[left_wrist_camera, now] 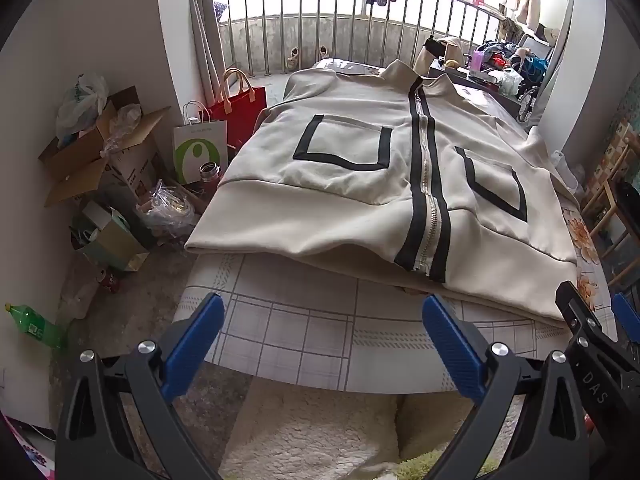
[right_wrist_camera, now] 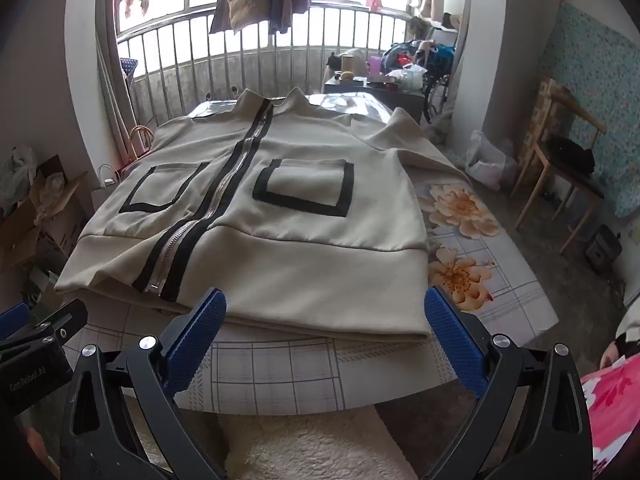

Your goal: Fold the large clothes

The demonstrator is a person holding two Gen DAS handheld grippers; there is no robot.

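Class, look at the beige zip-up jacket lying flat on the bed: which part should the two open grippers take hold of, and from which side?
Probably the jacket hem band: left gripper and right gripper each near one bottom corner, coming from the near edge. The hem is closest, lies flat and faces both open grippers.

Left gripper [left_wrist_camera: 320,344] and right gripper [right_wrist_camera: 326,336]: black angular frames with triangular cut-outs, round silver screws at the pivots, and blue fingers [right_wrist_camera: 456,344] with knurled pads; white lettering marks the housings.
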